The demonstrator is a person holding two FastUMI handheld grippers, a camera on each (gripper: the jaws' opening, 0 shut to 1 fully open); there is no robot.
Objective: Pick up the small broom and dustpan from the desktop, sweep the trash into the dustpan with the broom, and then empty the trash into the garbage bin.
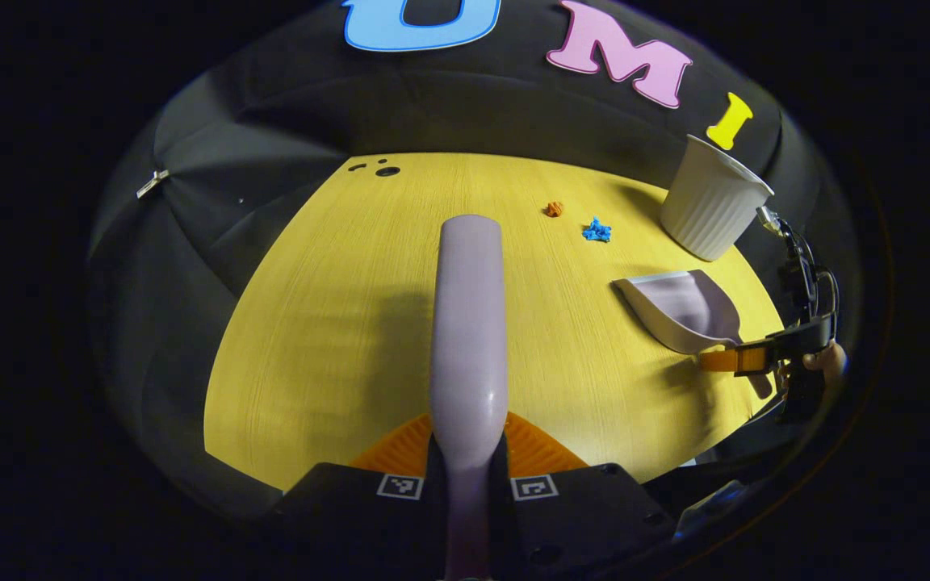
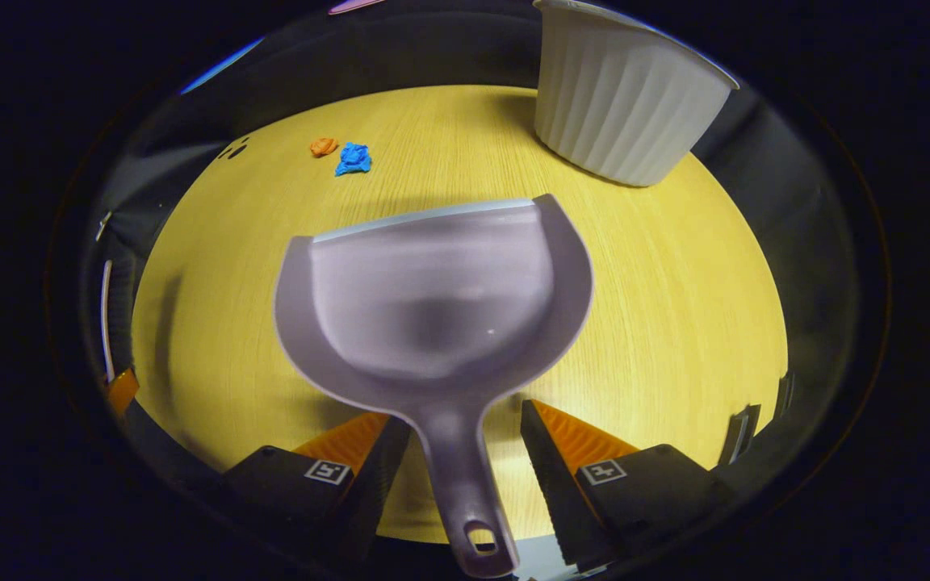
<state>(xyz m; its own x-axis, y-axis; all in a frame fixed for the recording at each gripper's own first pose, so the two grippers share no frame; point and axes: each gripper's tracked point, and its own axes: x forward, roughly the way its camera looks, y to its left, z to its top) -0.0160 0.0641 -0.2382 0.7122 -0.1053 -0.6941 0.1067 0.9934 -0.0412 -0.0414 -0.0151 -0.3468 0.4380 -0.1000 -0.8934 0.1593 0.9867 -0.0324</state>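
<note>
My left gripper (image 1: 469, 442) is shut on the lilac small broom (image 1: 469, 323), which points forward over the yellow desktop (image 1: 336, 323). The lilac dustpan (image 2: 433, 298) lies ahead of my right gripper (image 2: 465, 420), its mouth facing away. Its handle (image 2: 461, 476) runs back between the open fingers, with a gap on each side. In the left gripper view the dustpan (image 1: 679, 311) sits at the right, with the right gripper (image 1: 743, 357) at its handle. An orange scrap (image 1: 554, 209) and a blue scrap (image 1: 596, 231) lie farther back. The scraps (image 2: 344, 155) are beyond the dustpan's left side.
A white ribbed garbage bin (image 2: 622, 89) stands on the desktop's far right corner, just past the dustpan; it also shows in the left gripper view (image 1: 711, 202). Small dark holes (image 1: 384, 169) mark the far left of the table. Black cloth surrounds the table edges.
</note>
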